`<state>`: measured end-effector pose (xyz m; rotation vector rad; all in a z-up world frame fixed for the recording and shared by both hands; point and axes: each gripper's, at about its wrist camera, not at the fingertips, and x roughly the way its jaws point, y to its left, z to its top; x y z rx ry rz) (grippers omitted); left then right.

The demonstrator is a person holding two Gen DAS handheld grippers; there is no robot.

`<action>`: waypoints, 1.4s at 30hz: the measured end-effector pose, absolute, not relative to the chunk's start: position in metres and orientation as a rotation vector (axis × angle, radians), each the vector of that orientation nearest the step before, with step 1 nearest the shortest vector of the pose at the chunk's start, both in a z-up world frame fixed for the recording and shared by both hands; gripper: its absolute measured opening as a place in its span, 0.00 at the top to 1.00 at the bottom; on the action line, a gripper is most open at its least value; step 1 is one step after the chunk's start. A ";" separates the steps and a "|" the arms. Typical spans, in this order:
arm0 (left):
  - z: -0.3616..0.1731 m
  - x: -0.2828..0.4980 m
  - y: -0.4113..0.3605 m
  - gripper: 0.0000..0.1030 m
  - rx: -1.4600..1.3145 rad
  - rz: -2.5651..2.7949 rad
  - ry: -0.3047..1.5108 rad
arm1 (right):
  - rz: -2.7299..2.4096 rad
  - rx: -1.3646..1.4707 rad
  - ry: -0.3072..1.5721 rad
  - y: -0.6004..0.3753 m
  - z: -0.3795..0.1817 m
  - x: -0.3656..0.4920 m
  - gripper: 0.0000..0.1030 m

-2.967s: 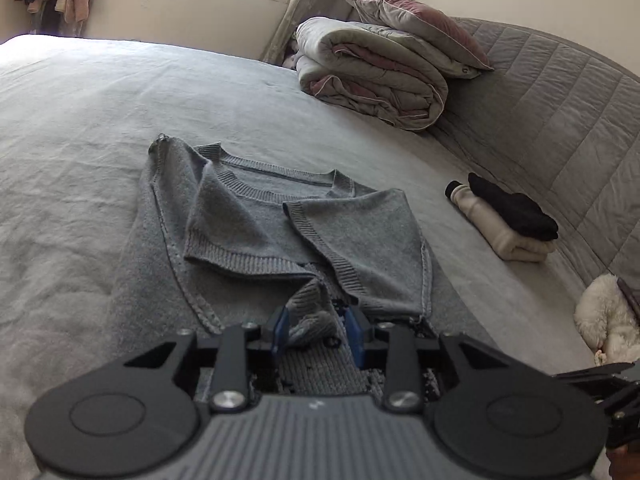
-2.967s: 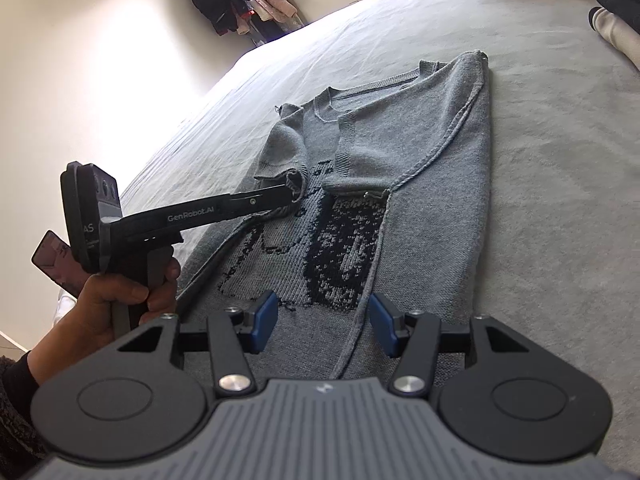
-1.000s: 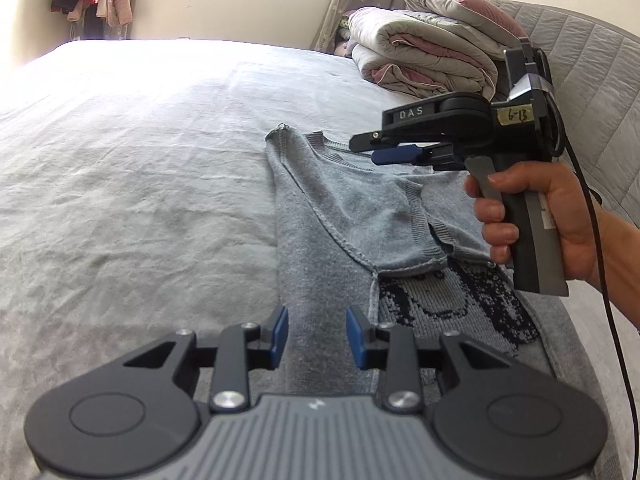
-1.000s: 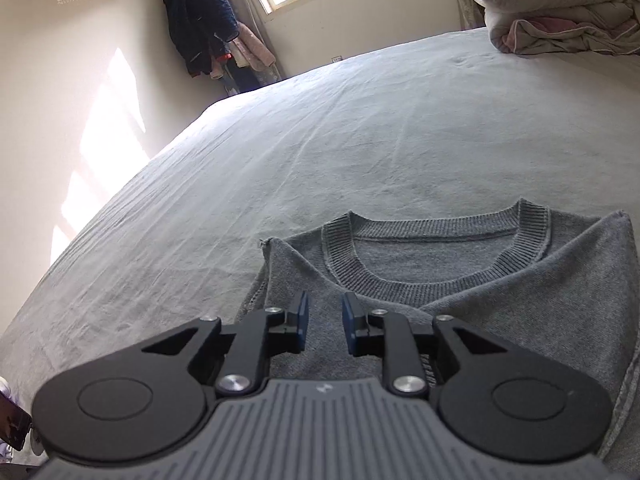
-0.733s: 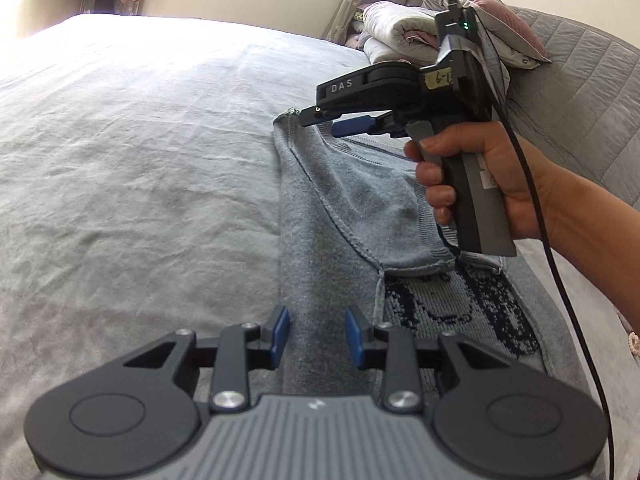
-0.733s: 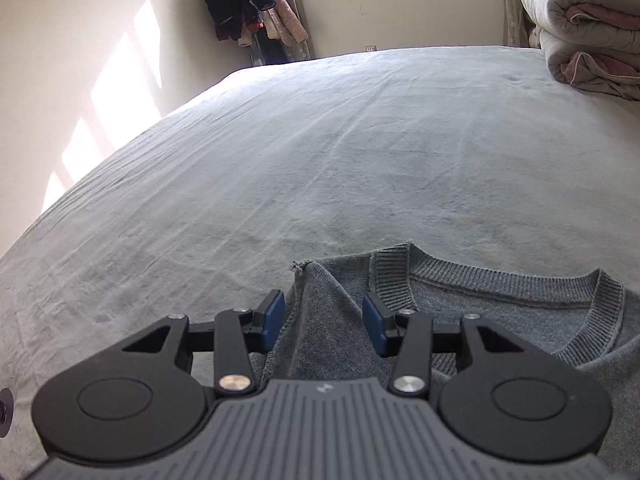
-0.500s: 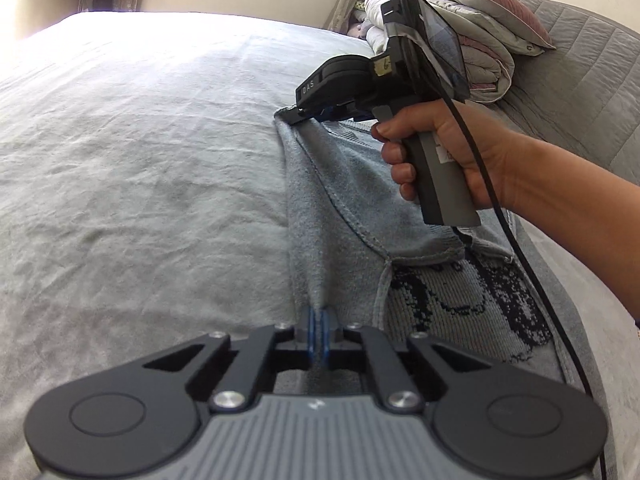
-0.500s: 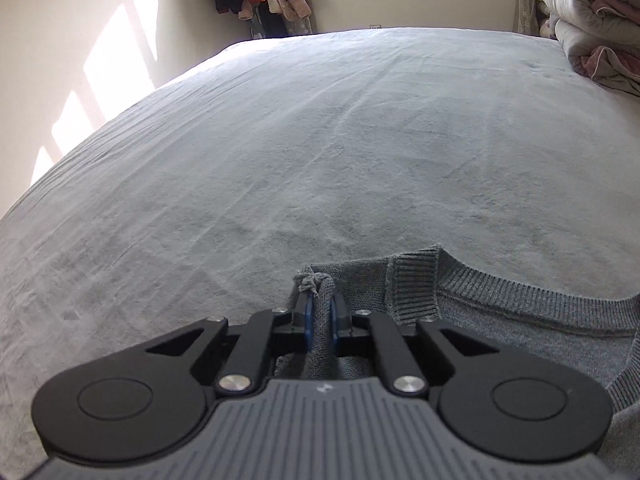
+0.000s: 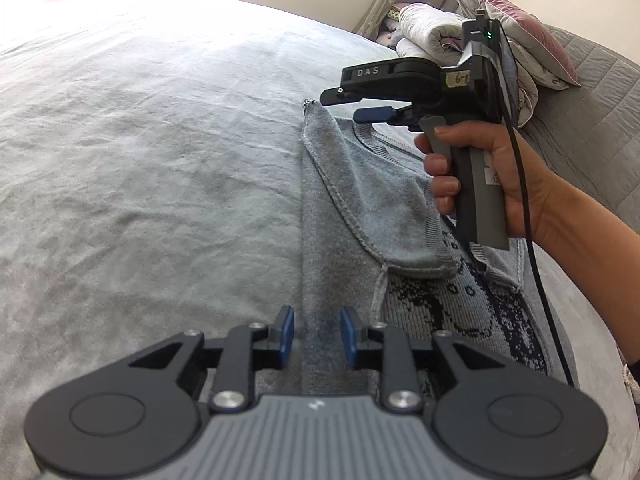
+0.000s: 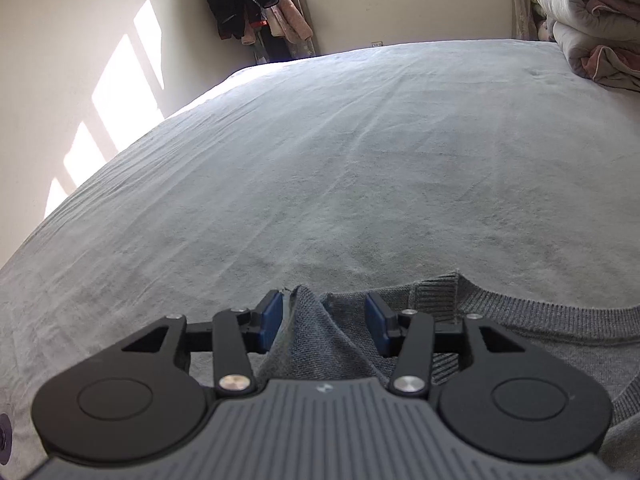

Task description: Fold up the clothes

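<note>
A grey knit sweater (image 9: 360, 200) with a dark pattern lies flat on the bed, both sleeves folded in over the chest. My left gripper (image 9: 317, 336) stands open, with the sweater's left folded edge running between its blue pads. My right gripper (image 9: 340, 106), held by a hand (image 9: 480, 168), is at the sweater's far left shoulder corner. In the right wrist view the right gripper (image 10: 325, 322) is open too, and the shoulder corner of the sweater (image 10: 520, 340) rises in a small peak between its fingers, leaning on the left pad.
The grey bed sheet (image 9: 140, 140) stretches wide to the left and beyond the sweater. Folded duvets and a pillow (image 9: 440, 32) are stacked at the far right by a quilted headboard (image 9: 592, 92). Clothes (image 10: 248, 4) hang in the room's corner.
Half a second ago both grippers were shut on the sweater's left edge. Both have opened since, and the fabric stays between their fingers.
</note>
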<state>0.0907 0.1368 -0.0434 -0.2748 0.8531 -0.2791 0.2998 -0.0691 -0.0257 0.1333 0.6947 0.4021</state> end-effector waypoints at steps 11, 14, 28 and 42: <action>-0.034 0.085 0.126 0.77 -0.258 -0.414 0.847 | 0.302 0.028 0.763 -0.113 -0.041 0.247 0.60; -0.043 0.086 0.115 0.76 -0.178 -0.428 0.898 | 0.282 -0.083 0.743 -0.102 -0.054 0.237 0.72; -0.049 0.087 0.102 0.90 -0.125 -0.447 0.916 | 0.167 -0.239 0.686 -0.086 -0.054 0.246 0.97; -0.049 0.074 0.100 0.78 -0.229 -0.450 0.954 | 0.252 0.278 0.762 -0.140 -0.017 0.108 0.49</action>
